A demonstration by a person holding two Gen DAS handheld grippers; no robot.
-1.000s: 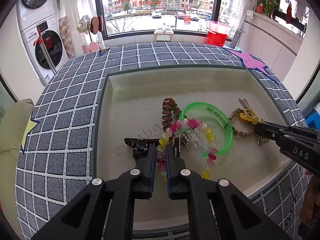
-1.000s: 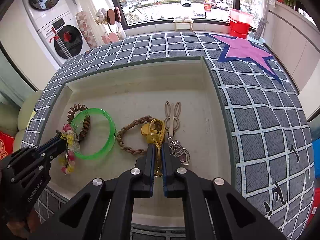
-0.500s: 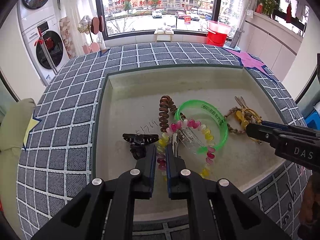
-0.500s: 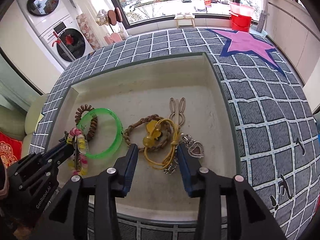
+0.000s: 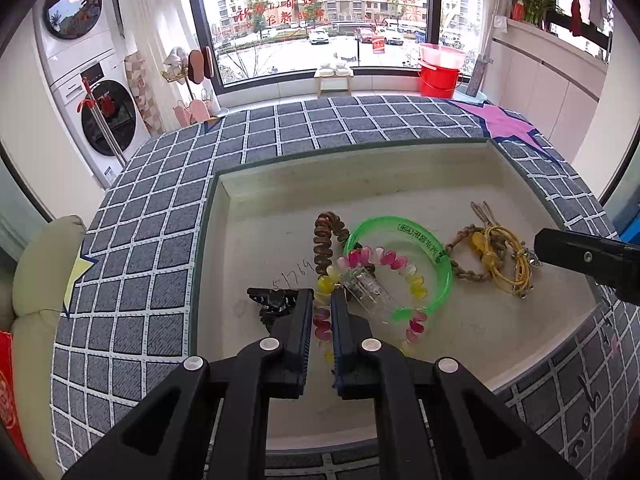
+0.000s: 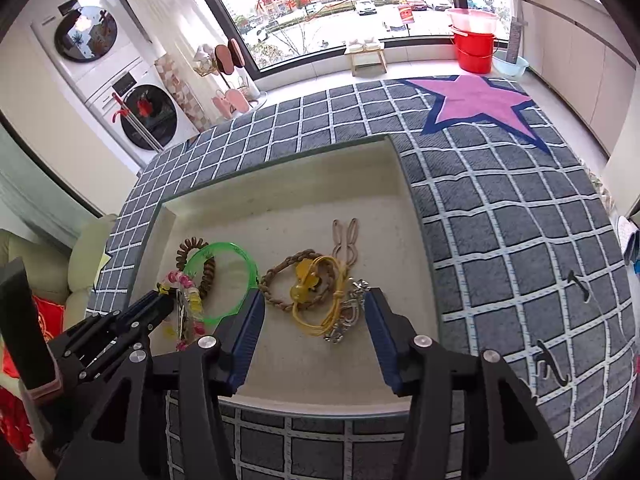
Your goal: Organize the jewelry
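**Beads Pinched, Cord Released**

While the left gripper (image 5: 321, 320) pinches the glossy pink-and-yellow bead bracelet (image 5: 370, 268) near the beige tray's (image 6: 280, 208) front-left corner, the right gripper (image 6: 314, 320), its jaws just opening, straddles without touching a yellow cord loop (image 6: 320, 300) lying on a braided brown band (image 6: 280, 280).

A pink-and-yellow beaded bracelet (image 5: 376, 276), translucent green bangle (image 5: 420, 240) and brown spiral hair tie (image 5: 326, 236) overlap mid-tray; a yellow cord loop (image 6: 320, 304) lies over a braided brown band (image 6: 280, 280) toward the right wall.
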